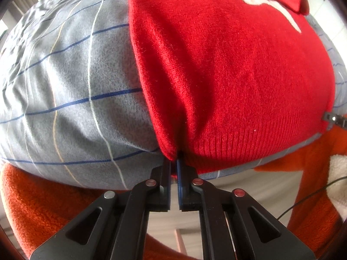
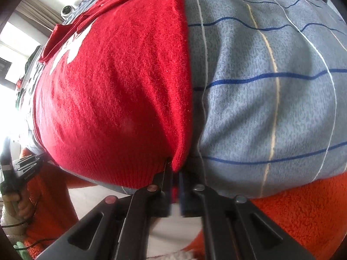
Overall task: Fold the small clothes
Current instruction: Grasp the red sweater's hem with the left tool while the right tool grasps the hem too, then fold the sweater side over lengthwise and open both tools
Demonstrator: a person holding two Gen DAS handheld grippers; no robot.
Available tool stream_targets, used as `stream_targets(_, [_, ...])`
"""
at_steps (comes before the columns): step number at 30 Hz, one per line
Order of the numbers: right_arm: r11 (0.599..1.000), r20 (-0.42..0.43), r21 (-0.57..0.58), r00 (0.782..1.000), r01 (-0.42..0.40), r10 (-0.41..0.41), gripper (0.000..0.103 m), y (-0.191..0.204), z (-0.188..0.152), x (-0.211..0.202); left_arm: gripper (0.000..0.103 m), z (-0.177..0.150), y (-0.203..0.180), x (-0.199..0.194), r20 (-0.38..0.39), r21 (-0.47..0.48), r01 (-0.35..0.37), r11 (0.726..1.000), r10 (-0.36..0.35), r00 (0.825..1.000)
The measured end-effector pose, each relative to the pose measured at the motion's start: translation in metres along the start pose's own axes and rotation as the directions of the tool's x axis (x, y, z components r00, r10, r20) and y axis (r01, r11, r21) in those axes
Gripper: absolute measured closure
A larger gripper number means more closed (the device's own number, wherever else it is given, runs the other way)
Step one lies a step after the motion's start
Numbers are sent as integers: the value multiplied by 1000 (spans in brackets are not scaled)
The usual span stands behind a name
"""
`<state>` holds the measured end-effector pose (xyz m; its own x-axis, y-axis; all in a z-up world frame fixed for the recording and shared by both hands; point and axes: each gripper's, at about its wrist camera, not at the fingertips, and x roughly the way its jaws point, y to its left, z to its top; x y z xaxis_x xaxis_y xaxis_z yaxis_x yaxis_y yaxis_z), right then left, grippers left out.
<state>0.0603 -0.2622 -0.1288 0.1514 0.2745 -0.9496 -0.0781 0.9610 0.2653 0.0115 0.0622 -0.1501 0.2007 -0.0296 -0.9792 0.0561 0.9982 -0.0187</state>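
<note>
A red knit sweater with a white motif lies flat on a grey-blue checked bedsheet. My left gripper is shut on the sweater's near left hem corner. In the right wrist view the same sweater lies left of the bare sheet. My right gripper is shut on the sweater's near right hem corner. Both corners are pinched at the bed's near edge. A sleeve is folded across the top of the sweater.
An orange fleece blanket hangs below the bed edge, also in the right wrist view. The left gripper's body and the hand holding it show at the far left. A round white device sits beyond the bed.
</note>
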Motion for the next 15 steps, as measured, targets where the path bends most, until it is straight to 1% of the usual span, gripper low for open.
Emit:
stream_targets(12, [1000, 6, -6, 1000, -3, 3, 99, 6, -1, 6, 98, 3, -7, 4, 1, 7, 0, 1000, 0, 1000])
stream_targets(15, [1000, 6, 0, 1000, -17, 17, 97, 6, -1, 6, 95, 1, -9, -2, 4, 11, -1, 1000, 0, 1000])
